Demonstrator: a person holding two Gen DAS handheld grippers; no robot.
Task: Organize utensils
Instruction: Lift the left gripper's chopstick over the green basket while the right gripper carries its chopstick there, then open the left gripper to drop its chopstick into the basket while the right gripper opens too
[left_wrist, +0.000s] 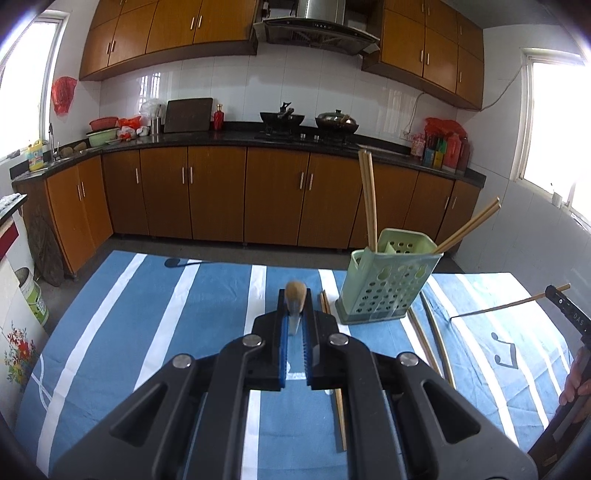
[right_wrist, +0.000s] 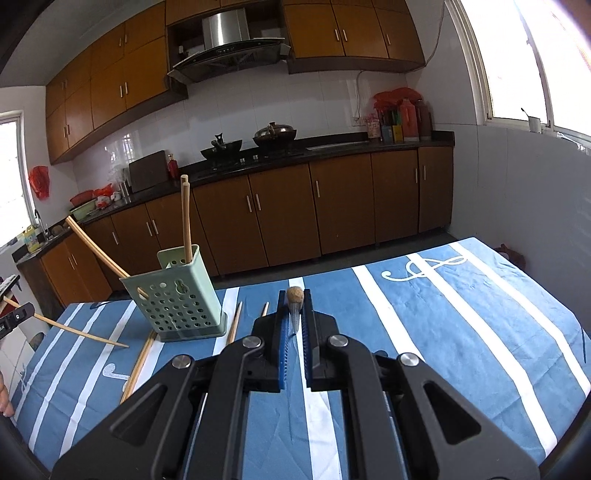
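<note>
Left gripper (left_wrist: 295, 314) and right gripper (right_wrist: 294, 317) are each clenching one wooden chopstick (left_wrist: 295, 293). Pale green perforated plastic holder (left_wrist: 384, 284) is holding four sticks; loose bamboo chopsticks (left_wrist: 424, 343) are lying beside it, not yet stowed.

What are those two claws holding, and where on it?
The left gripper holds one chopstick; the right gripper holds a second chopstick. Each is pinched near its thick end.
</note>
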